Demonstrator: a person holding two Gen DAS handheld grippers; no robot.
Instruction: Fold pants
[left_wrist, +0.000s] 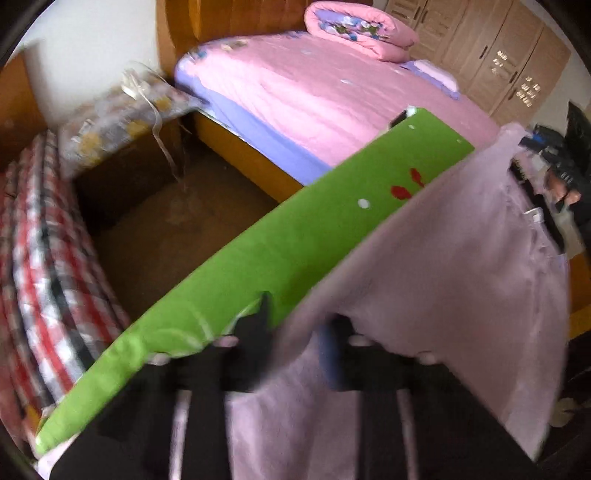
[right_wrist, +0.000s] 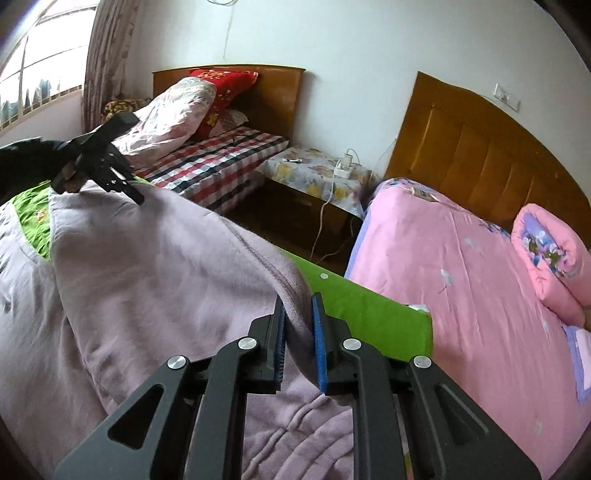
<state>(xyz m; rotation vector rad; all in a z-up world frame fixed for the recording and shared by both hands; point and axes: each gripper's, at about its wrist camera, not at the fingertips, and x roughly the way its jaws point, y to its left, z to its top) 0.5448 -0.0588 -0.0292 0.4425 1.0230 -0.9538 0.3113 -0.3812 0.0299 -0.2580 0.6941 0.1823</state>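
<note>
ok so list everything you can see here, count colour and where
lilac fleece pants: one, pale lilac, draped over the green surface, lifted at two spots
green cloth-covered table: one, bright green, under the pants
pink quilted bed: one, pink with purple edge, right of the table
rolled pink floral quilt: one, on the pink bed
red checked bed: one, red, white and black, by the window
floral-covered nightstand: one, between the beds
beige wardrobe: one, behind the pink bed
left gripper: black, jaws pinching the pants
right gripper: black with blue pads, jaws closed on a pants fold
</note>
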